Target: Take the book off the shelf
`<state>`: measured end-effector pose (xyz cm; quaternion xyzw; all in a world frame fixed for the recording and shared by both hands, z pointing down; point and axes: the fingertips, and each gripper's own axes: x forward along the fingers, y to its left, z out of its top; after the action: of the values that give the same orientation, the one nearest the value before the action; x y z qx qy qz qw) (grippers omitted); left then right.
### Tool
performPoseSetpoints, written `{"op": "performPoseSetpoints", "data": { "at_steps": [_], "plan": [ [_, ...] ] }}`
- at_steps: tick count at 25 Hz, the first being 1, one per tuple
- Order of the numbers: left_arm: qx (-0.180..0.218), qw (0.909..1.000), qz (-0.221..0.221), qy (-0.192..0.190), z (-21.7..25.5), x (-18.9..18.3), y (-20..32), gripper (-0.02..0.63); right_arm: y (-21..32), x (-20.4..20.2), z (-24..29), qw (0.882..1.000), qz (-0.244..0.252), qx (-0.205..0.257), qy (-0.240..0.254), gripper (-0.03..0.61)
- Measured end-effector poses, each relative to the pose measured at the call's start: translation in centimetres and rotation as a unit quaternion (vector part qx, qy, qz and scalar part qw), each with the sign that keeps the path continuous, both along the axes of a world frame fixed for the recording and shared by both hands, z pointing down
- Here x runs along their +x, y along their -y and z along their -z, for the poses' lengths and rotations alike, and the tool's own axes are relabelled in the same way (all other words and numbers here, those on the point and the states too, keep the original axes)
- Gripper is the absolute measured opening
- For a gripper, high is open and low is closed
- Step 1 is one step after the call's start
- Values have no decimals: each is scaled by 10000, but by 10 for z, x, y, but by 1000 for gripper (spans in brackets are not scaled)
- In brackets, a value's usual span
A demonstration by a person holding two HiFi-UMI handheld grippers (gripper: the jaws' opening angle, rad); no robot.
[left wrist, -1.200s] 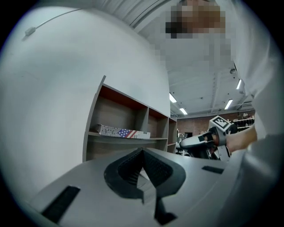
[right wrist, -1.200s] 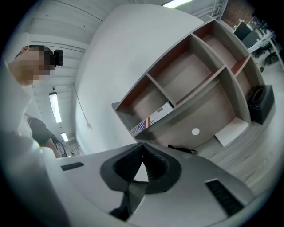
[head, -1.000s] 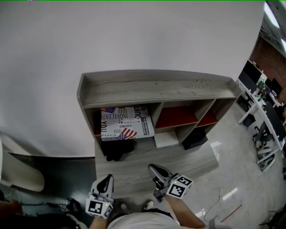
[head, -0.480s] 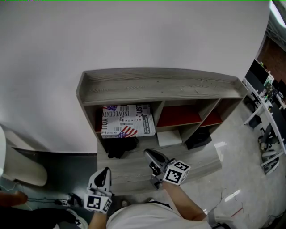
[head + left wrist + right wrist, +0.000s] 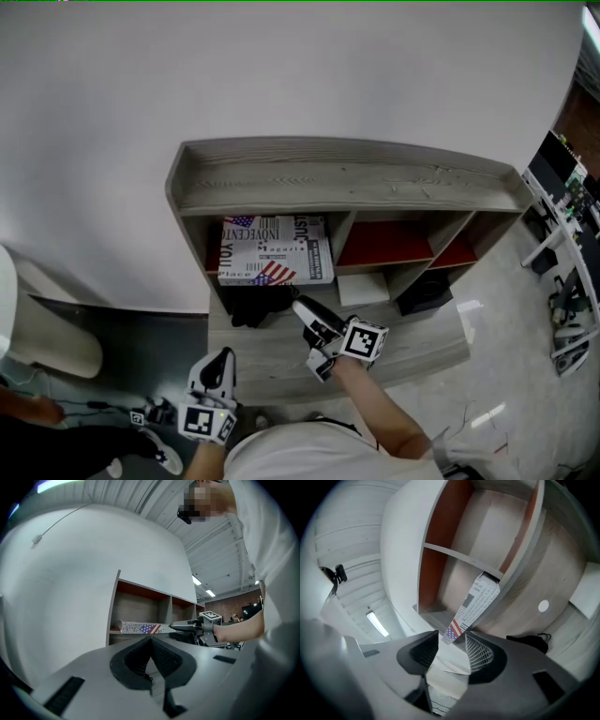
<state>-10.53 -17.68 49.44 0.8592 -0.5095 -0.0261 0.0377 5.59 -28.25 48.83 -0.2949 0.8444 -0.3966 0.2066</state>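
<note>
The book [image 5: 275, 250], white with black lettering and a flag print, lies flat in the left compartment of the grey wooden shelf unit [image 5: 347, 175]. My right gripper [image 5: 305, 312] points at the book's front right corner, close in front of it. In the right gripper view its jaws have just been opening. The book [image 5: 476, 604] runs away from them and its flag corner shows in the gap, with no pad pressing on it. My left gripper [image 5: 222, 361] hangs lower left, away from the shelf, shut with nothing in it. In the left gripper view the book [image 5: 140, 628] lies beside the right gripper [image 5: 180, 626].
A black bag-like thing [image 5: 253, 305] lies in the compartment under the book. A white box [image 5: 361, 288] and a black box [image 5: 422, 292] sit in the lower middle and right compartments. Red back panels [image 5: 384, 246] line the upper ones. Desks with monitors [image 5: 562, 178] stand at the far right.
My right gripper has moved up and left in the head view, closer to the book's front corner. The left gripper has stayed about where it was.
</note>
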Motion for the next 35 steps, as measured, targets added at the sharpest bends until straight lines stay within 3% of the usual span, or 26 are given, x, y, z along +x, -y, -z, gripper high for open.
{"op": "performPoseSetpoints", "data": {
  "at_steps": [10,17,21,25,35],
  "plan": [
    [-45,9991,415,46,1,-23,-8,17,39,3,-15,9978,-193,-533,347,267],
    [-77,9977,675,56,3,-40,-12,17,52,-17,-9,9994,17,-330,135,284],
    [-101,9973,724,50,2,-44,-11,17,60,-20,-20,9978,-151,-644,43,319],
    [-156,9971,745,55,0,-46,-7,17,72,-17,-24,9944,-340,-922,401,327],
    [58,9971,738,194,12,-47,15,17,106,-14,-10,9852,-541,-992,1289,333]
  ]
}}
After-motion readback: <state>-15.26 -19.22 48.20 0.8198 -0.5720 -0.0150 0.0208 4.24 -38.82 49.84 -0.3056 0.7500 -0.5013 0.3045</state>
